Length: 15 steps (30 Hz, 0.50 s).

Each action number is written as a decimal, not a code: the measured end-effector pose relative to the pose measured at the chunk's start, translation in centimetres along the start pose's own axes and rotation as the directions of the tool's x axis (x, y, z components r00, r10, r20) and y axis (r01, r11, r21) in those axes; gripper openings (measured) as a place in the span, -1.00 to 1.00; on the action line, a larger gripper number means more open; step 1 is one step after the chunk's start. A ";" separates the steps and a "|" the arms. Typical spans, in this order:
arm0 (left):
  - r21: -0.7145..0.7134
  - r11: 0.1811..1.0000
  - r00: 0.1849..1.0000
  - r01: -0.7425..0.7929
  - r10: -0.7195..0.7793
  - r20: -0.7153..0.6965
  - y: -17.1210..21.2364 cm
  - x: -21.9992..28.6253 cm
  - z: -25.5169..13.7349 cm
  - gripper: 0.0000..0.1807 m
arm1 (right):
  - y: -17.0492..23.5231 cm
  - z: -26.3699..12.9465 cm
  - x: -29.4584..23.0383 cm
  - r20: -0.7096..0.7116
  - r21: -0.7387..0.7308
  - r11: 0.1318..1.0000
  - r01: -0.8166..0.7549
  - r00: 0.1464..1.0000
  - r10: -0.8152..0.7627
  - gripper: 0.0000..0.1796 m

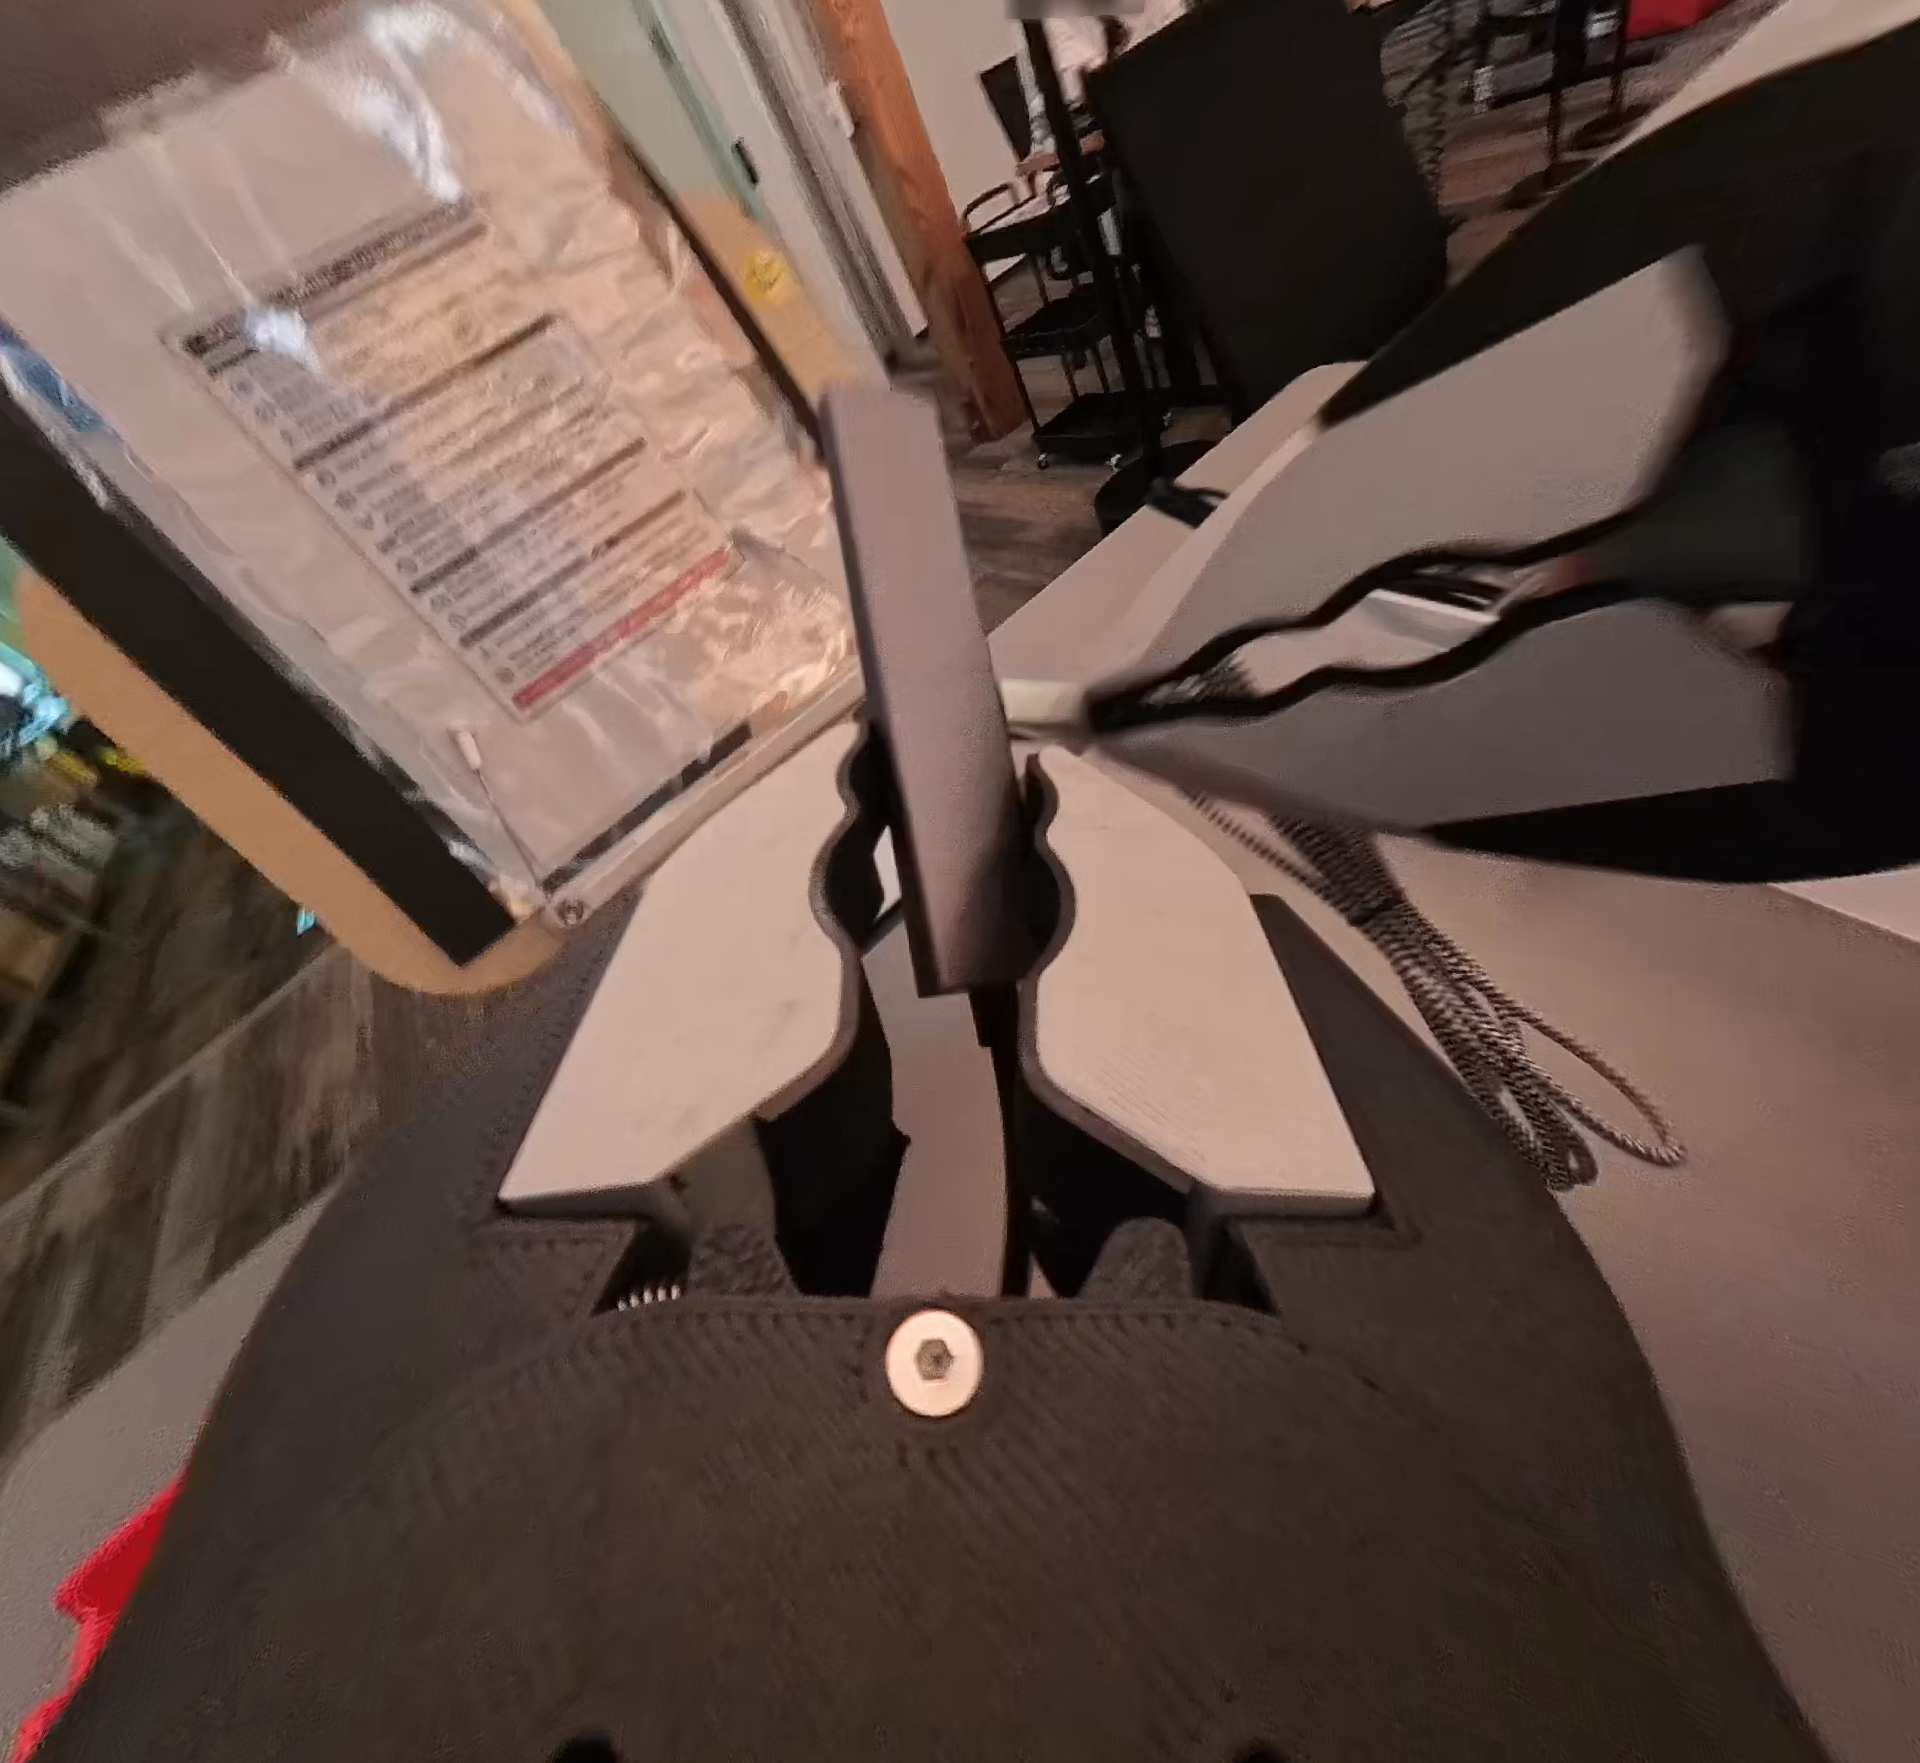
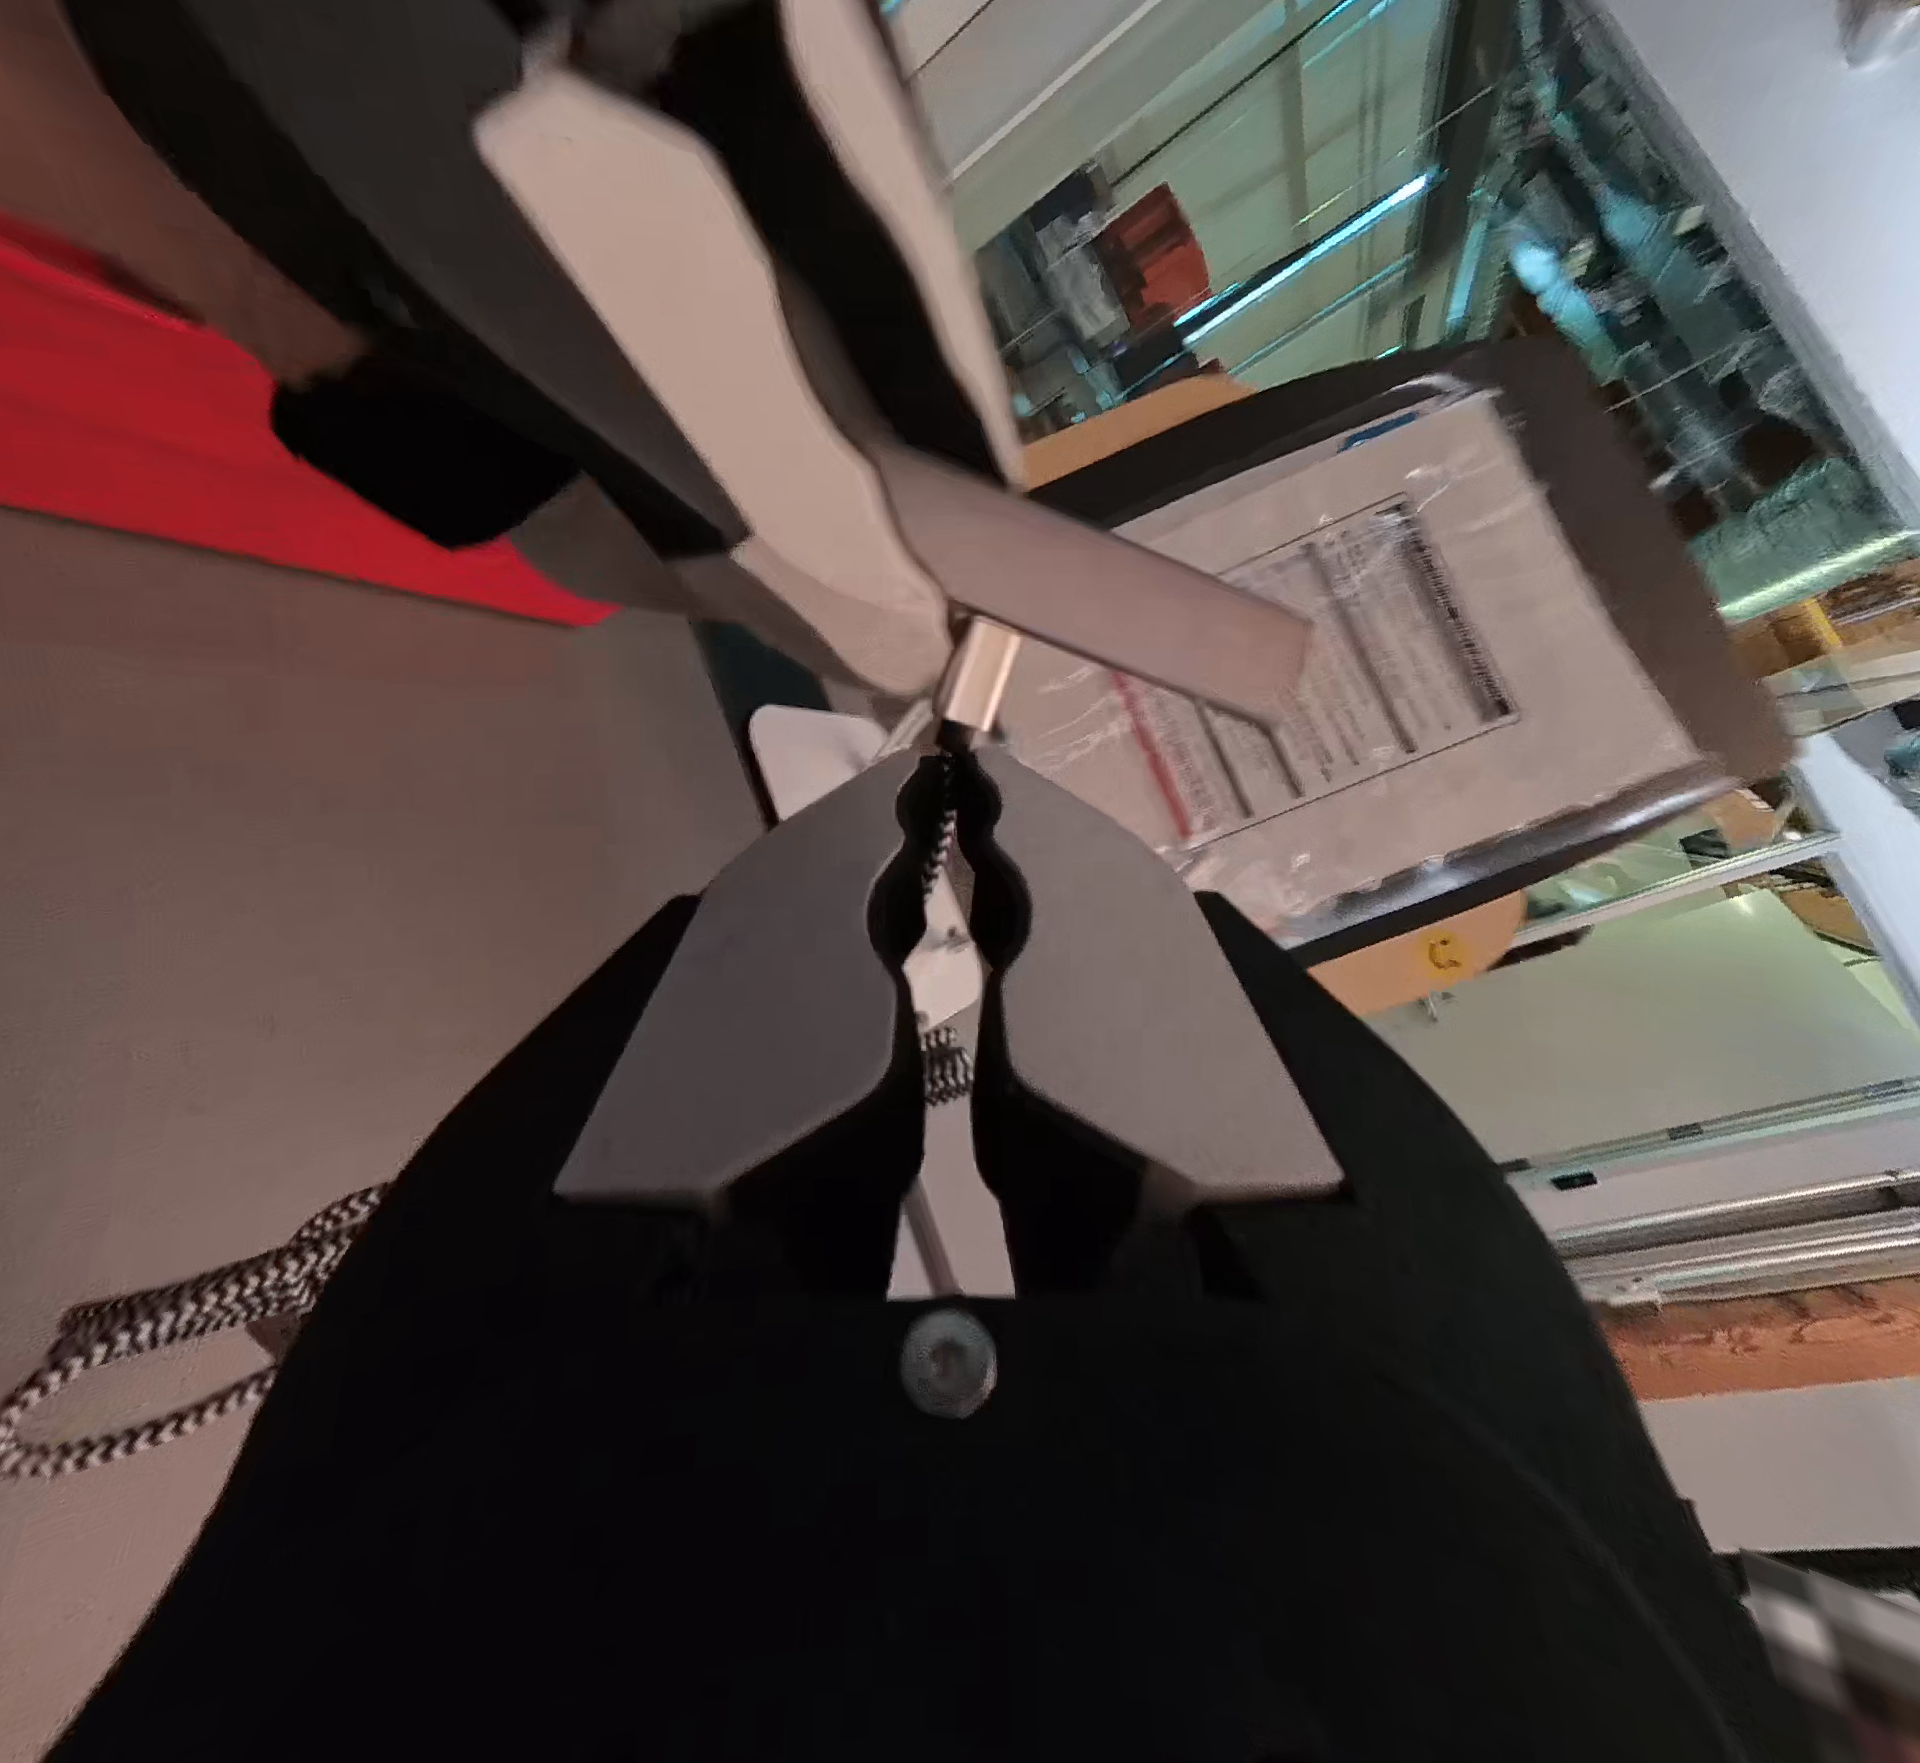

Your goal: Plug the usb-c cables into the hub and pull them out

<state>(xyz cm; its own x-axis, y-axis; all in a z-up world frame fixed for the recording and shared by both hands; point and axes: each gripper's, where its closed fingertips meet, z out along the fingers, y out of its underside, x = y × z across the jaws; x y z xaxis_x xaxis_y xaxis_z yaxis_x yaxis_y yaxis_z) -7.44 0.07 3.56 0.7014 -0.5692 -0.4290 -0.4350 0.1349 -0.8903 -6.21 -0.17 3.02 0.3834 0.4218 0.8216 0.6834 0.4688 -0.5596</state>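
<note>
Right gripper [image 2: 961, 768]: closed narrow on the braided usb-c cable [image 2: 935, 856], just behind the silver plug [image 2: 975, 679].
Left gripper [image 1: 940, 778]: closed on the lower part of the hub [image 1: 920, 674], which is held upright above the table [image 1: 1714, 1350].
Plug position: touching the hub edge; whether it is fully seated cannot be told.
Risk: the cable is gripped, not the plug body, so the braid can be strained or can slip if pulled at an angle.
Risk: the hub can be twisted between the fingers.
Count: one hub, one plug, two grippers; loops of braided cable lie farther on the table, their number cannot be told.
</note>
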 end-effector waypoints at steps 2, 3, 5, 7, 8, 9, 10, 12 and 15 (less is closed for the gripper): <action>-0.101 0.988 0.992 -0.118 0.122 0.036 1.0 -0.3 0.2 -0.73 | 0.7 0.7 -0.8 0.030 -0.015 1.000 0.015 0.999 -0.015 -0.95; -0.139 0.981 0.988 -0.137 0.144 0.047 1.6 -0.6 0.4 -0.73 | 0.7 0.9 -1.0 0.040 -0.014 1.000 0.008 0.999 -0.007 -0.95; -0.161 0.978 0.990 -0.136 0.142 0.025 2.3 -0.6 0.6 -0.73 | 1.0 1.2 -1.7 0.076 -0.022 1.000 -0.016 0.997 0.017 -0.93; -0.185 0.973 0.990 -0.134 0.139 0.011 3.1 -0.9 0.8 -0.74 | 1.2 1.4 -2.4 0.106 -0.033 0.999 0.000 0.994 0.004 -0.90; -0.202 0.970 0.989 -0.138 0.144 0.019 3.6 -1.2 0.9 -0.74 | 1.4 1.4 -2.6 0.120 -0.040 0.999 0.011 0.993 -0.006 -0.85; -0.223 0.966 0.990 -0.134 0.140 0.014 4.2 -1.5 1.1 -0.74 | 1.6 1.4 -2.7 0.133 -0.057 0.998 0.020 0.991 -0.012 -0.83; -0.249 0.962 0.994 -0.111 0.109 -0.019 4.9 -1.3 1.3 -0.74 | 2.0 1.2 -2.6 0.146 -0.075 0.997 0.020 0.989 -0.009 -0.80; -0.312 0.950 0.988 -0.016 -0.033 -0.148 6.5 0.3 1.7 -0.74 | 2.7 0.7 -2.4 0.190 -0.102 0.995 -0.021 0.981 0.040 -0.79; -0.405 0.913 0.942 0.048 -0.176 -0.285 8.8 2.7 2.3 -0.75 | 3.3 -0.3 -0.3 0.159 -0.093 0.988 -0.123 0.978 0.136 -0.80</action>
<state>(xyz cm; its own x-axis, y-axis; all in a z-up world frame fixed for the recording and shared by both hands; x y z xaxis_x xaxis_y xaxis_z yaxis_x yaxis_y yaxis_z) -8.05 1.61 -5.79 0.5769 -0.7910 -0.2038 -0.5921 -0.2331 -0.7714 -3.86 1.01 1.00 0.3692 0.5999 0.7098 0.6860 0.3393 -0.6436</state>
